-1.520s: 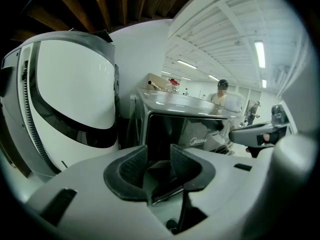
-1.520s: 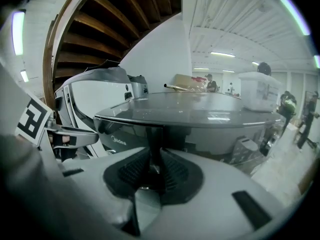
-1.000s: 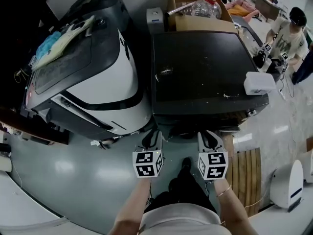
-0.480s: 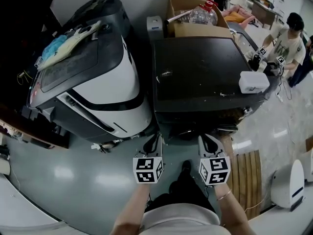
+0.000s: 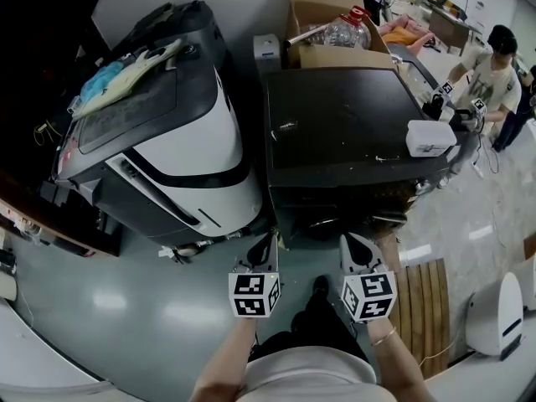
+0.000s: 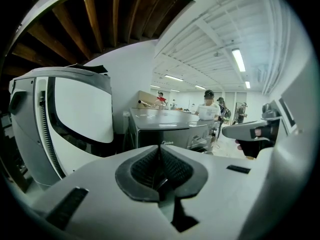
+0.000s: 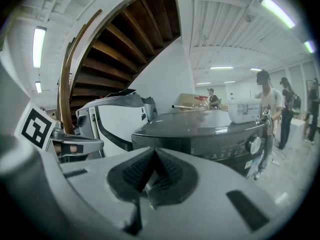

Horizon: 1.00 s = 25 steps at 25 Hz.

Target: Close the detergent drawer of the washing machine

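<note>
Left gripper [image 5: 267, 246], jaws just closed on nothing, and right gripper [image 5: 352, 246], pinched together empty, low centre: I'd push the washing machine [image 5: 335, 124]'s drawer squarely with closed tips.

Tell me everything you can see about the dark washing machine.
The washing machine is a dark grey, glossy cabinet with a flat top flecked with dust. Its front panel carries a round knob towards the right. A white plastic box sits on its front right corner, and a cardboard box stands behind its back edge.
</note>
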Each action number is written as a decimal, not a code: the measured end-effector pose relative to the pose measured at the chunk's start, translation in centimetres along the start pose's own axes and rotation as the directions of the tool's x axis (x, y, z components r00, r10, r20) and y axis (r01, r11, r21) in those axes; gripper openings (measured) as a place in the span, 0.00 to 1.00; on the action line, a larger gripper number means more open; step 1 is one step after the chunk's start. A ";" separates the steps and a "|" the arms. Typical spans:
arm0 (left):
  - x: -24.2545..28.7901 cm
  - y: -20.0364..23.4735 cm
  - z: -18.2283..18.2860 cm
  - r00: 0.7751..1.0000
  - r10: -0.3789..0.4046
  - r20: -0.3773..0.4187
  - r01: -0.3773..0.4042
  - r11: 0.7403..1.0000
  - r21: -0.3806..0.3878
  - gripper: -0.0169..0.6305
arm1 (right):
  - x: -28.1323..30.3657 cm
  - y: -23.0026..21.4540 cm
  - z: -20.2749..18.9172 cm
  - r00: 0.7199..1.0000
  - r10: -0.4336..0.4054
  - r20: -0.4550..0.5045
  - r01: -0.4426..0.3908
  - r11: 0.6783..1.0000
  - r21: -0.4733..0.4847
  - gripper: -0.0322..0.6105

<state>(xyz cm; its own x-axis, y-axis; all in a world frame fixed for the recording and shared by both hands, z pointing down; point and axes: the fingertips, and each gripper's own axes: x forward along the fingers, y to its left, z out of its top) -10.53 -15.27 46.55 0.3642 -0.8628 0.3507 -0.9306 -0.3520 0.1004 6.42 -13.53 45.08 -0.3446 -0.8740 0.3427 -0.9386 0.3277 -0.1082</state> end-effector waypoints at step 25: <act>-2.7 0.2 0.3 0.999 -0.020 0.038 0.020 1.000 0.001 0.02 | -2.3 1.6 -0.3 1.000 -0.008 0.020 0.008 1.000 -0.009 0.05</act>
<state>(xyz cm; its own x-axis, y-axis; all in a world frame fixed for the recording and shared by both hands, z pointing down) -11.66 -13.07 45.33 0.3838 -0.8687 0.3131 -0.9231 -0.3695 0.1064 5.78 -10.89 44.34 -0.3376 -0.8836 0.3246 -0.9411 0.3240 -0.0967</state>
